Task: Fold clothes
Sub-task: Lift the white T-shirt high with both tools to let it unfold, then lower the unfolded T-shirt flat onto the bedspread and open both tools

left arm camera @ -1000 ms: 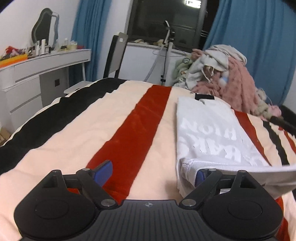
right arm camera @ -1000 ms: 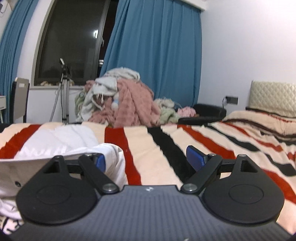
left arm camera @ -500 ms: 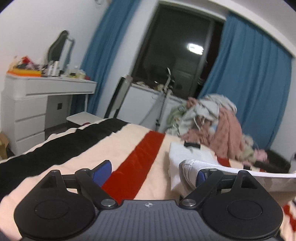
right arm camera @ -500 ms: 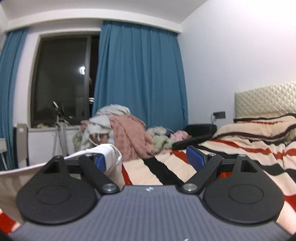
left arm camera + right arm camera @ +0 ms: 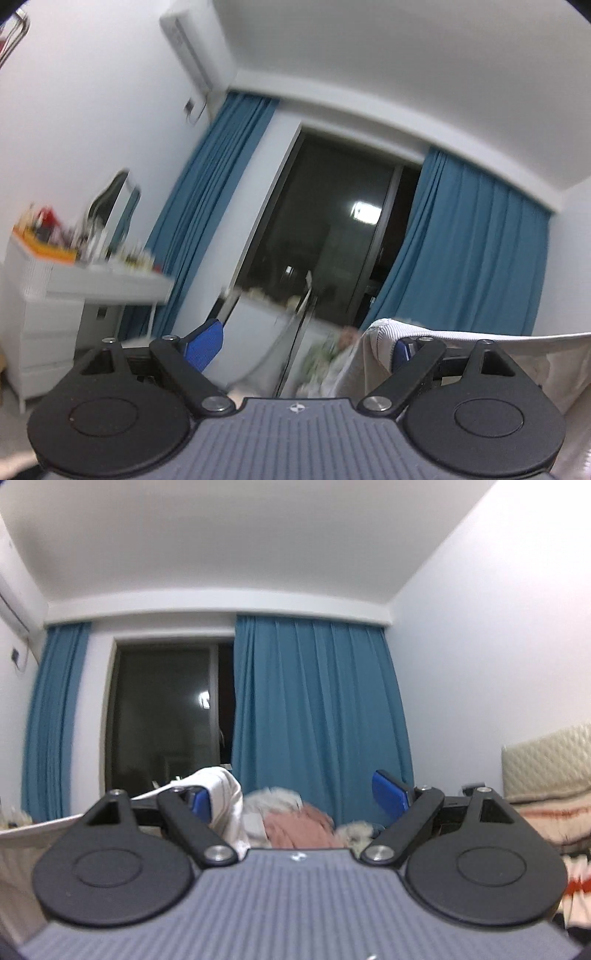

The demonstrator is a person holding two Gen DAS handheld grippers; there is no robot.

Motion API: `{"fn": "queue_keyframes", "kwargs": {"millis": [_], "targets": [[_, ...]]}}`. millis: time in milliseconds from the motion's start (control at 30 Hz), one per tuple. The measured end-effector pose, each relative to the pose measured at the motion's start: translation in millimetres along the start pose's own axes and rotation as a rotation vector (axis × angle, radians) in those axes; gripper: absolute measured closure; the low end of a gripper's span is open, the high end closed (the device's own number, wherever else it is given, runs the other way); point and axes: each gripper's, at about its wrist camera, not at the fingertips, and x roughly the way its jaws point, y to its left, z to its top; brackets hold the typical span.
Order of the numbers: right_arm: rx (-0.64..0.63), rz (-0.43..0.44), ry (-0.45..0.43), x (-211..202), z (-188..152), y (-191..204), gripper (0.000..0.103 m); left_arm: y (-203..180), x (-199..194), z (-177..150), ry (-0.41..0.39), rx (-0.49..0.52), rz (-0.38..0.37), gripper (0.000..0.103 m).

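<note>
White knit garment (image 5: 476,354) stretched in the air between my two grippers, hooked over one blue pad of each, my left gripper (image 5: 306,343) spread wide, my right gripper (image 5: 301,797) equally wide, neither pinching cloth, blue curtains (image 5: 317,709) and dark window (image 5: 332,236) behind

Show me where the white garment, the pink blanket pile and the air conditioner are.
white garment (image 5: 380,334), left wrist view, ribbed edge draped over one finger.
pink blanket pile (image 5: 299,827), right wrist view, middle of the pink fabric.
air conditioner (image 5: 188,51), left wrist view, front panel.
</note>
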Motion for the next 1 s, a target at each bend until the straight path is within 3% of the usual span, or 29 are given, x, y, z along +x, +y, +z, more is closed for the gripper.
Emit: {"fn": "queue_keyframes", "kwargs": {"millis": [200,300,433,533,667,767,933,1000], "targets": [[0.024,0.063,-0.078,22,114,-10,0.016,-53,-11,126,-0.144,0.035,-0.041,0.012],[0.036,0.071,-0.097,37,161,-14,0.016,-87,-1,176,-0.169,0.047,-0.054,0.012],[-0.043,0.047,-0.154,65,196,-12,0.015,-132,29,213,-0.187,0.078,-0.040,0.012],[-0.088,0.040,-0.125,99,201,-12,0.015,-160,68,221,-0.179,0.108,-0.032,0.012],[-0.138,0.024,-0.031,166,168,-9,0.015,-190,152,185,-0.101,0.152,-0.018,0.010],[-0.144,0.010,0.072,221,123,-8,0.016,-208,223,130,-0.015,0.188,-0.005,0.010],[-0.140,-0.014,0.259,328,7,2,0.016,-216,349,13,0.121,0.217,0.012,0.008],[-0.124,-0.026,0.333,368,-55,5,0.016,-214,407,-46,0.189,0.229,0.013,0.007]]}}
